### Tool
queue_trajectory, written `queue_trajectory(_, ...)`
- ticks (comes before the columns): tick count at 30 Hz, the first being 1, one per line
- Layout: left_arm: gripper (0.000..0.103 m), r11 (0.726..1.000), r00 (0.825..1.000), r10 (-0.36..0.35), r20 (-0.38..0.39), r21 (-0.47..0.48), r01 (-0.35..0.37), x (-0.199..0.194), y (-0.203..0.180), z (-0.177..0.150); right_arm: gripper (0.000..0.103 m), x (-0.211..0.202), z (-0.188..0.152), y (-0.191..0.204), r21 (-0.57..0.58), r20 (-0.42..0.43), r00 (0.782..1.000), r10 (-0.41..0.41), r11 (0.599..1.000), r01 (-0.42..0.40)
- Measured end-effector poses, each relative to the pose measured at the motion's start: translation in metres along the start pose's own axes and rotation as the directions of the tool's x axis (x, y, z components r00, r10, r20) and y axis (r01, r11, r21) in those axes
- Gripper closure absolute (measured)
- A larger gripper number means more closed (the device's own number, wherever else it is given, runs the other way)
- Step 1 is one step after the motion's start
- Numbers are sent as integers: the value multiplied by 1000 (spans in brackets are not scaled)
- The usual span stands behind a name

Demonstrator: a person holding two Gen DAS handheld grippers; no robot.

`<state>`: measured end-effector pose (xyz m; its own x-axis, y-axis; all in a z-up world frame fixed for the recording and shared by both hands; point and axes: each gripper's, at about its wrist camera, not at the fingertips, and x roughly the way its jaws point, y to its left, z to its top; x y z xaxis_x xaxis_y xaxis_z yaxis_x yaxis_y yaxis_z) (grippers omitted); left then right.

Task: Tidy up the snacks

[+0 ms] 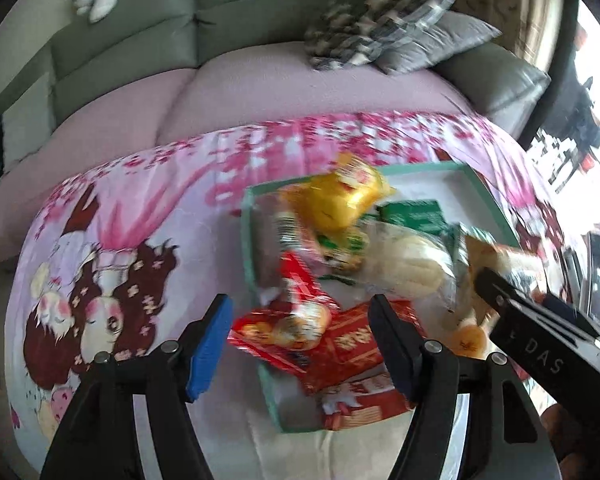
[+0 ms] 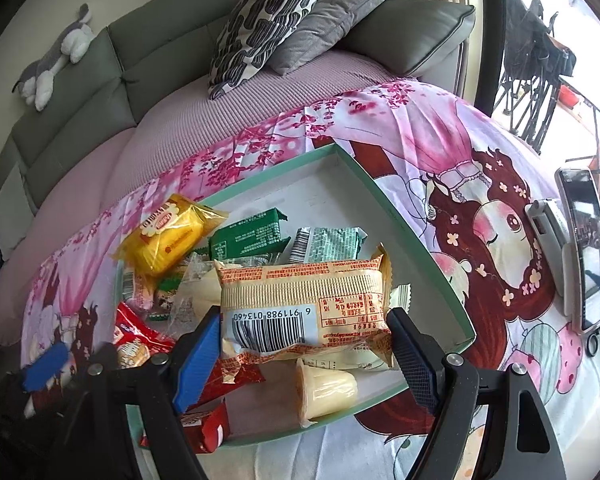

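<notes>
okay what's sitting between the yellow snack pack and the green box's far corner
In the right wrist view, two green wrapped packets lie just past the yellow snack pack; beyond them the box floor is bare up to its far corner.

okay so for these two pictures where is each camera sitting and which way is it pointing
Left wrist: rides the left hand-held gripper, looking forward and down over the green box of snacks toward the sofa; its own fingers are open, and the right hand-held gripper enters from the right.
Right wrist: rides the right hand-held gripper, closer over the box, fingers either side of a barcoded snack packet.
Shared: box, yellow packet, sofa, printed cloth.
</notes>
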<state>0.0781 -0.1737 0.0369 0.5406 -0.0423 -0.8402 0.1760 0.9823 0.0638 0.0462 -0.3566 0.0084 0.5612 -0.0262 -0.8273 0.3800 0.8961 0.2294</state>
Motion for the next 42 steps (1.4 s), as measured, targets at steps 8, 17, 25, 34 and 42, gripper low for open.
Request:
queue_trajectory(8,28,990,998,64,17,-124,-62,-5,43,1,18,9,-6,20,-80,-25,1000,6,997,-8)
queue_trajectory(17,24,981,997,78,-17,-177,-80,5,63,-6,0,8,-11,37,-140,-8,1000,18,990,-19)
queue_trajectory(25,10,974,995,94,-43,-205,-101,12,76,-22,0,-4,-16,48,-162,23,1000,17,987,-13)
queue_trajectory(34,7,970,993,111,-49,-213,-119,4,94,-50,0,-24,-49,55,-205,42,999,8,979,1)
queue_trajectory(42,7,965,987,158,-37,-206,-162,-14,100,-79,0,-44,-85,57,-235,74,997,-1,972,18)
